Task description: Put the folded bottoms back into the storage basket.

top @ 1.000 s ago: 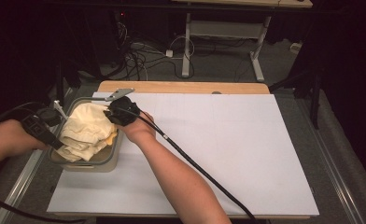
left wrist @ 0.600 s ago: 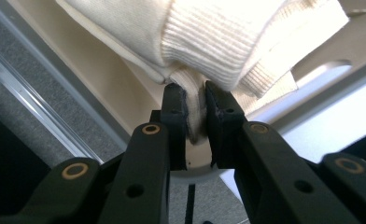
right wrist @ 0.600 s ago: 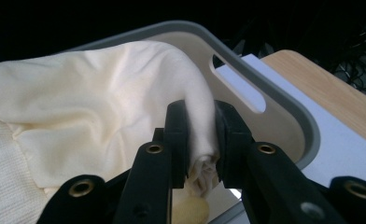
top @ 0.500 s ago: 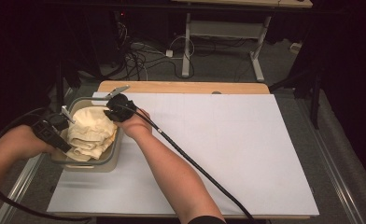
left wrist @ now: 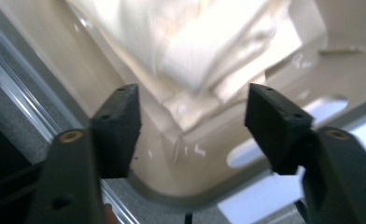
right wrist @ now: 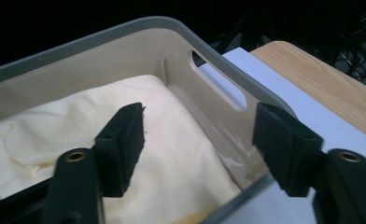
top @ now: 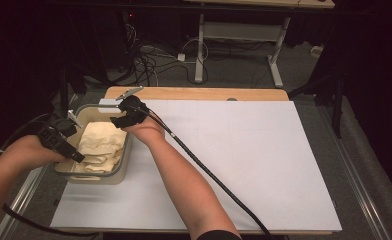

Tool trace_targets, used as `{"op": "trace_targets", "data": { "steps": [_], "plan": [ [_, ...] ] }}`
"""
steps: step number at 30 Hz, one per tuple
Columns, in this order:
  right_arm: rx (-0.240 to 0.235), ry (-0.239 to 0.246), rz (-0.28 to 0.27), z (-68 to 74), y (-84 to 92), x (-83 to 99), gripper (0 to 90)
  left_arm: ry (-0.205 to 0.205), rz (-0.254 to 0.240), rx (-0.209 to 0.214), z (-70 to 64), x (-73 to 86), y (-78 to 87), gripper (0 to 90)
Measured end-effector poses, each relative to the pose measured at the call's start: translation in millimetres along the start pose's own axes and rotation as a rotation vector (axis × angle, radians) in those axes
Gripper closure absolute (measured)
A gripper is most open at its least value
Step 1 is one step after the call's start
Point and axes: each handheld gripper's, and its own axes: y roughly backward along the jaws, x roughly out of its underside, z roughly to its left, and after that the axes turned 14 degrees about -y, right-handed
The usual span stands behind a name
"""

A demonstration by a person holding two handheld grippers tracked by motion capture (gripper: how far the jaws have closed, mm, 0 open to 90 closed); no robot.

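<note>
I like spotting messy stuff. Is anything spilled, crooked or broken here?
Nothing is spilled or broken. The cream cloth lies bunched and loosely folded inside the beige bin, all within its walls. The bin sits at the left edge of the white sheet, a little askew.

Blurred throughout in the left gripper view: cream cloth [left wrist: 204, 51] and bin [left wrist: 181, 186] rim. Cut off at the bottom edge of the high view (both sides): forearms. Hidden under the cloth: most of the bin floor.

Cream cloth [left wrist: 204, 51] in bin [left wrist: 172, 177] (gripper [left wrist: 193, 126] agape)
</note>
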Motion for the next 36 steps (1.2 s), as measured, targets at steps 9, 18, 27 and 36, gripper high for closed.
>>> {"op": "trace_targets", "data": {
  "steps": [9, 18, 27, 36],
  "plan": [
    [-0.027, 0.009, -0.045, -3.1, 39.8, 19.0, 9.0, 0.018, 0.029, -0.003, -7.0, -15.4, -10.4, 5.8],
    [-0.012, 0.015, -0.089, -6.4, 70.3, 45.2, 0.6, 0.024, 0.058, 0.02, -13.0, -27.7, -17.4, 0.0],
    [0.006, 0.016, -0.11, -9.8, 95.1, 65.8, 0.6, -0.005, 0.086, 0.029, -27.1, -40.8, -18.3, 0.0],
    [0.046, 0.011, -0.128, -16.7, 121.1, 90.9, 0.6, -0.019, 0.087, 0.025, -37.2, -50.2, -12.7, 0.0]
  ]
}}
